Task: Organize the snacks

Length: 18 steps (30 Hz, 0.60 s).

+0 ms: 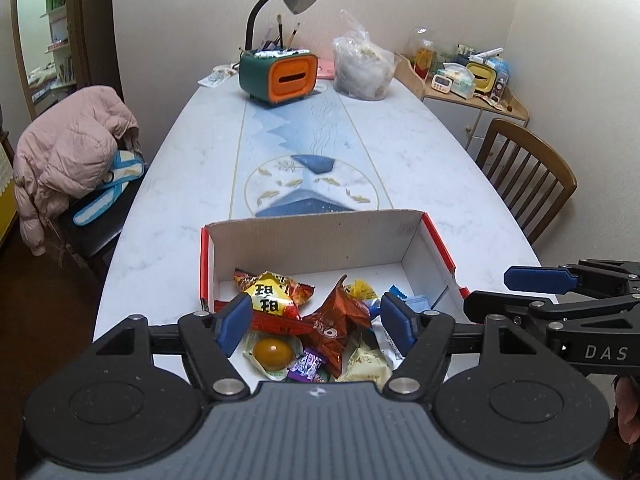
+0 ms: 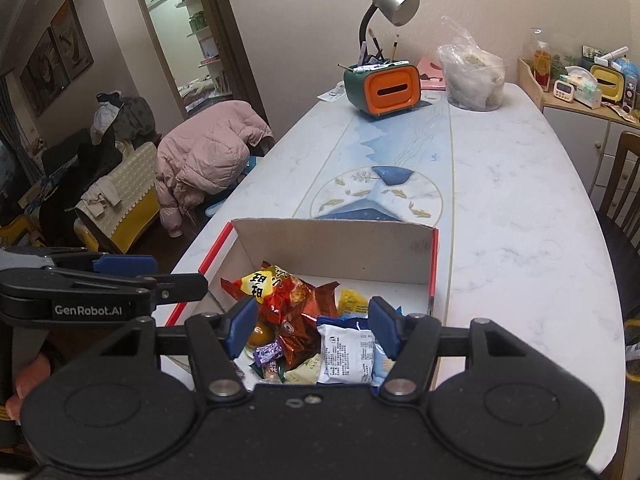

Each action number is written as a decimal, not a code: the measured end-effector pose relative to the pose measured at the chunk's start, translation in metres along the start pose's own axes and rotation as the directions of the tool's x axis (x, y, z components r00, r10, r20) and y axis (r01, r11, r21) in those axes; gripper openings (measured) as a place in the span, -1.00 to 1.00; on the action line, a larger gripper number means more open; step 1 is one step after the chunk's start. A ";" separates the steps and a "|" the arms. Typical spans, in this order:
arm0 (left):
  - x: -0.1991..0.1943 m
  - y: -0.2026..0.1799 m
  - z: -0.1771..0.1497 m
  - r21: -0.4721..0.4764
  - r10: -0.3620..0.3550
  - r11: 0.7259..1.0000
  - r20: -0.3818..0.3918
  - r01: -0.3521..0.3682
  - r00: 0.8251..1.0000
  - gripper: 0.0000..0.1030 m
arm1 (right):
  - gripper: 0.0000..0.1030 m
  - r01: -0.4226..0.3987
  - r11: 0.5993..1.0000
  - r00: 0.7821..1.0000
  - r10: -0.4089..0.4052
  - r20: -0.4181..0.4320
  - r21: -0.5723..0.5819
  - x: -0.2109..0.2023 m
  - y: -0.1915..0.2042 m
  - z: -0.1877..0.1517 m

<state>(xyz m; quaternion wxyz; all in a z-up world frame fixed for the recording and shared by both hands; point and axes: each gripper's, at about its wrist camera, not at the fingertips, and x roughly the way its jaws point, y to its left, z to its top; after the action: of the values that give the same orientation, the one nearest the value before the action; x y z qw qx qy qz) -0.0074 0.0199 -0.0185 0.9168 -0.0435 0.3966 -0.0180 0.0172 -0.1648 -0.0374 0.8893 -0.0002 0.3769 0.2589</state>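
Progress: looks nearly done, my guess. Snacks [image 1: 316, 328] all lie piled in box [image 1: 316, 236], near end of table [image 1: 420, 152]; none loose on tabletop that I see.
Left: maybe tidy the pile; can't tell.
L gripper [image 1: 316, 322]: my fingers spread, holding nothing, over the pile.
R gripper [image 2: 312, 326]: spread too, empty.
Writing: "GenRobot.AI", "DAS" on grippers. Yellow pack [image 1: 270, 296] has Chinese characters; rest too small to read.

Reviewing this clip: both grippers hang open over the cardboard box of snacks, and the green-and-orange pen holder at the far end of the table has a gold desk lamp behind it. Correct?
Not quite: the desk lamp is silver, not gold, as the right wrist view shows. The rest holds: the left gripper and right gripper hang open over the cardboard box of snacks, and the pen holder stands at the table's far end.
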 end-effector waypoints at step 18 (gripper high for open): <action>-0.015 -0.011 -0.010 -0.048 -0.005 0.999 0.051 0.008 0.999 0.75 | 0.99 -0.013 0.999 0.990 0.018 0.138 -0.036 -0.022 -0.007 -0.008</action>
<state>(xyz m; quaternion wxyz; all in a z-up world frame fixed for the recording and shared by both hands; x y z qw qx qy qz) -0.0249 0.0091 -0.0133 0.9252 -0.0674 0.3733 -0.0102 0.0021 -0.1821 -0.0297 0.9112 0.0049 0.3096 0.2716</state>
